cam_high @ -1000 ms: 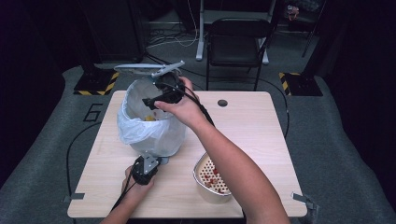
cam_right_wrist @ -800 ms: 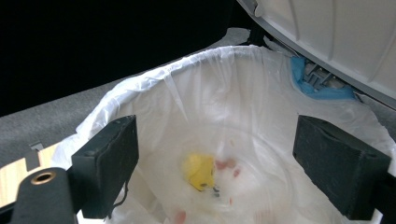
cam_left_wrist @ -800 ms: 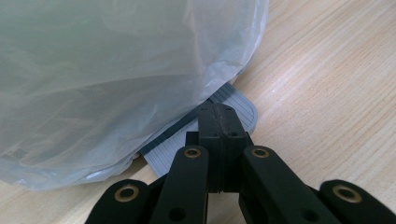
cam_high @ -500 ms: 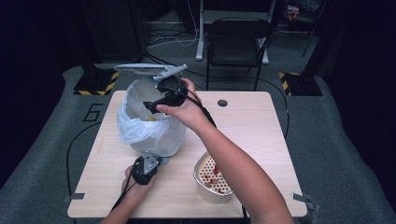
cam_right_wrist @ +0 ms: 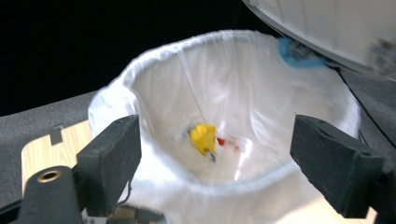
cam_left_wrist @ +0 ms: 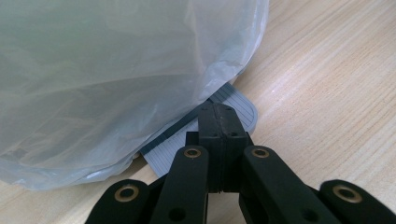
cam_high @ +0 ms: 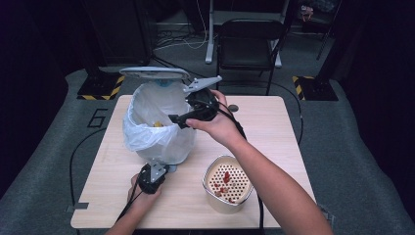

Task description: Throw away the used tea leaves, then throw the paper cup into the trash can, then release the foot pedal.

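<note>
Right, right gripper (cam_high: 177, 119) hangs at the near rim of the bag-lined pedal bin (cam_high: 157, 128), jaws wide, empty, just been closing slightly. Strainer basket (cam_high: 228, 188) with red scraps sits behind it, nearer the right hand. Left gripper (cam_left_wrist: 219, 123) shut, pressing the bin's pedal (cam_left_wrist: 233, 105).

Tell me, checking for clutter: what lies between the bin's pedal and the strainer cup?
Bare table, in the high view, between pedal and strainer cup.
</note>
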{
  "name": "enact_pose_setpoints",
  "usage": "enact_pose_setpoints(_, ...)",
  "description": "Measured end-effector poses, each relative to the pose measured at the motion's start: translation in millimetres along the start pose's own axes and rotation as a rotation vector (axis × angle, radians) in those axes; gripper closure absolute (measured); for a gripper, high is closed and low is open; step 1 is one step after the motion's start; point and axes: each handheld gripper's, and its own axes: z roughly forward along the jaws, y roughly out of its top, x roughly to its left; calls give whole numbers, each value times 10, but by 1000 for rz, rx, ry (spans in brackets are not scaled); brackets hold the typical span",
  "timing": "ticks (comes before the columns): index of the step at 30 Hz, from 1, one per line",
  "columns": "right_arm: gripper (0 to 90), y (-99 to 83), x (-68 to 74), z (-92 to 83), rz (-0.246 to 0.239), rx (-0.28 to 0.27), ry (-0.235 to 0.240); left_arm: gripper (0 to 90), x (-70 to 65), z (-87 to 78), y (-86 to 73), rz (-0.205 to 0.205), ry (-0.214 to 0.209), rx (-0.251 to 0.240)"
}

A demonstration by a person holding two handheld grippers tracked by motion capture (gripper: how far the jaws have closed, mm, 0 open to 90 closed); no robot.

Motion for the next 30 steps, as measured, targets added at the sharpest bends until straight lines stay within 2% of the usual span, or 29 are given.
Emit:
enact_pose_setpoints(1, 165, -72, -38, -66, 1, 6, -12, 900, 9, -11, 4, -8, -21, 14)
enact_pose_setpoints(2, 165, -72, -38, -66, 1, 6, -12, 900, 16, -7, 4, 0, -3, 5)
enact_pose_setpoints(3, 167, -106, -59, -95, 1, 7, -17, 900, 24, -11, 7, 0, -16, 11)
enact_pose_setpoints(5, 169, -199, -134, -174, 8, 9, -42, 900, 29, -10, 4, -3, -16, 8)
enact_pose_setpoints(7, 169, -227, -165, -197, 2, -1, -49, 900, 42, -10, 2, -25, -33, 10)
enact_pose_setpoints(8, 170, -255, -190, -222, 12, -5, -50, 900, 56, -11, 2, -22, -29, 3)
enact_pose_setpoints(9, 170, -311, -224, -271, 29, -7, -58, 899, 60, -9, -2, -35, -30, -2)
enact_pose_setpoints(12, 171, -365, -254, -319, 28, -13, -62, 899, 60, -11, -4, -39, -33, 0)
enact_pose_setpoints(13, 171, -393, -259, -344, 40, -9, -66, 899, 41, -8, -9, -65, -44, -2)
enact_pose_setpoints(15, 174, -478, -287, -421, 56, -6, -74, 899, 45, -13, -5, -59, -49, 4)
enact_pose_setpoints(17, 174, -510, -302, -447, 51, -10, -79, 897, 40, -18, -5, -69, -61, 14)
enact_pose_setpoints(19, 175, -585, -312, -520, 69, -13, -90, 892, 57, -29, -3, -53, -57, 21)
enact_pose_setpoints(20, 176, -631, -332, -558, 63, -21, -94, 887, 43, -30, -7, -68, -58, 14)
enact_pose_setpoints(21, 176, -681, -345, -600, 70, -26, -95, 888, 40, -38, -6, -63, -58, 20)
enact_pose_setpoints(22, 181, -802, -375, -682, 82, -39, -112, 888, 41, -41, 4, -72, -61, 28)
enact_pose_setpoints(23, 181, -802, -375, -682, 82, -39, -112, 887, 41, -41, 4, -72, -61, 28)
enact_pose_setpoints(24, 181, -865, -395, -715, 91, -33, -118, 887, 68, -53, 26, -94, -79, 43)
enact_pose_setpoints(25, 181, -996, -437, -786, 105, -32, -133, 825, 84, -67, 37, -95, -93, 50)
enact_pose_setpoints(26, 181, -1061, -451, -825, 110, -34, -143, 800, 104, -80, 46, -60, -85, 68)
enact_pose_setpoints(27, 183, -1110, -464, -851, 106, -38, -150, 800, 81, -93, 47, -73, -90, 71)
enact_pose_setpoints(28, 183, -1178, -477, -884, 108, -37, -159, 797, 94, -116, 66, -41, -79, 81)
enact_pose_setpoints(30, 184, -1313, -498, -937, 108, -35, -189, 759, 110, -149, 95, -79, -111, 84)
